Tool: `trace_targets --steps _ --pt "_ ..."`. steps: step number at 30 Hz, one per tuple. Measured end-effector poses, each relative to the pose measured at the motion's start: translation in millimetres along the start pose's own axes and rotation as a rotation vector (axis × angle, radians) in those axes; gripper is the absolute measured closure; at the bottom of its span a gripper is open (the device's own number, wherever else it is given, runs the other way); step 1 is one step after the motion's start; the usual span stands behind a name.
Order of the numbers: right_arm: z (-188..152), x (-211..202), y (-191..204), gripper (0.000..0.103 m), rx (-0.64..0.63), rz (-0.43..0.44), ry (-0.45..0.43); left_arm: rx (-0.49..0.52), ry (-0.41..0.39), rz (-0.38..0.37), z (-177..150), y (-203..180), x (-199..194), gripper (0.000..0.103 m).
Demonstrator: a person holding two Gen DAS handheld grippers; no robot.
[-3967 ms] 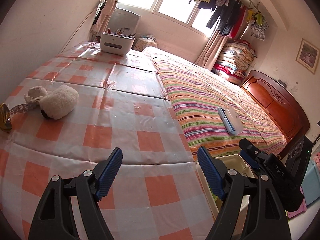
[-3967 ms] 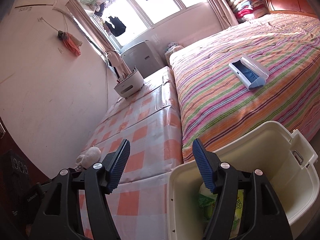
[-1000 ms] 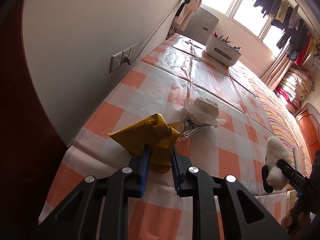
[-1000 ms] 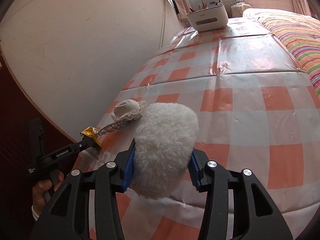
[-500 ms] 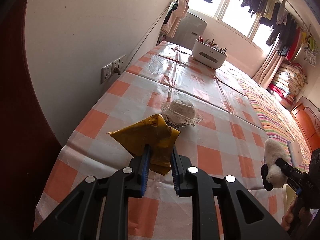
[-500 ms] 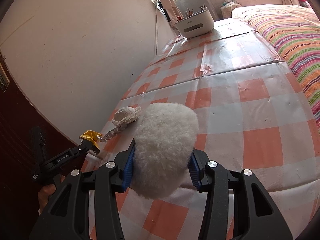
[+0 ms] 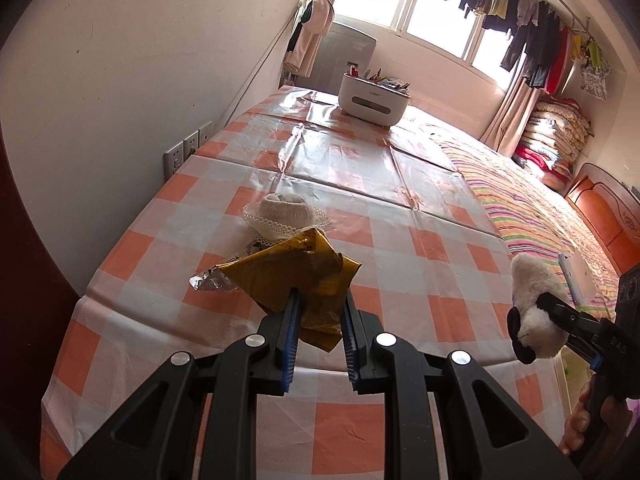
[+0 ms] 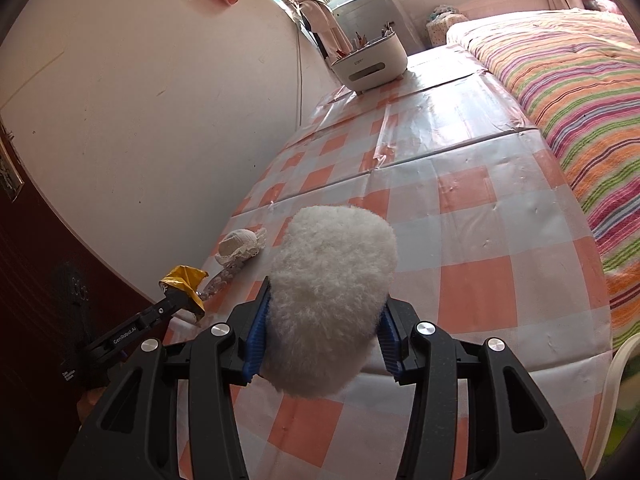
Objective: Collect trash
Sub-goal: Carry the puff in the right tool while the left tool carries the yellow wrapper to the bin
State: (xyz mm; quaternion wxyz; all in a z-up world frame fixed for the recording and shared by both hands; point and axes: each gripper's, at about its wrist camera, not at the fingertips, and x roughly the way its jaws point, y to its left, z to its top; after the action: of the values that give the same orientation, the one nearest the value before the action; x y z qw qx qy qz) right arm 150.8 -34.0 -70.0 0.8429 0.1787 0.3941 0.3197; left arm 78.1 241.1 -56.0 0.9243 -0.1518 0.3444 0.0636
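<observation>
trash: two pieces lifted, one left on the table

trash is gripped in both tongs. the left gripper (image 7: 318, 320) is clamped narrow on a crumpled yellow wrapper (image 7: 298, 276), which sticks out past the pads, above the checked tablecloth (image 7: 420, 248). the right gripper (image 8: 320, 334) holds a fluffy white ball (image 8: 332, 292) squeezed between its pads, also clear of the cloth. beyond the wrapper, a small lace-edged cloth bundle (image 7: 284, 214) lies on the table, not yet picked up. far back stands a white organiser box (image 7: 374, 100). a pale bin rim (image 8: 618, 364) shows at the right edge. judged from this, both pieces have yet to be dropped in.
</observation>
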Motion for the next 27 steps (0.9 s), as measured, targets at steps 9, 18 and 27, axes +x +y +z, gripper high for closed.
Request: trace_targets --steps 9,18,27 --pt "-1 -27 -22 0.057 0.025 -0.03 -0.032 0.062 0.009 -0.041 -3 -42 7 0.084" --pt "-4 -58 -43 0.057 0.049 -0.061 -0.07 0.116 0.028 -0.087 -10 -82 15 0.084" --pt "-7 -92 -64 0.057 0.069 -0.101 -0.123 0.16 0.045 -0.149 -17 -120 20 0.084"
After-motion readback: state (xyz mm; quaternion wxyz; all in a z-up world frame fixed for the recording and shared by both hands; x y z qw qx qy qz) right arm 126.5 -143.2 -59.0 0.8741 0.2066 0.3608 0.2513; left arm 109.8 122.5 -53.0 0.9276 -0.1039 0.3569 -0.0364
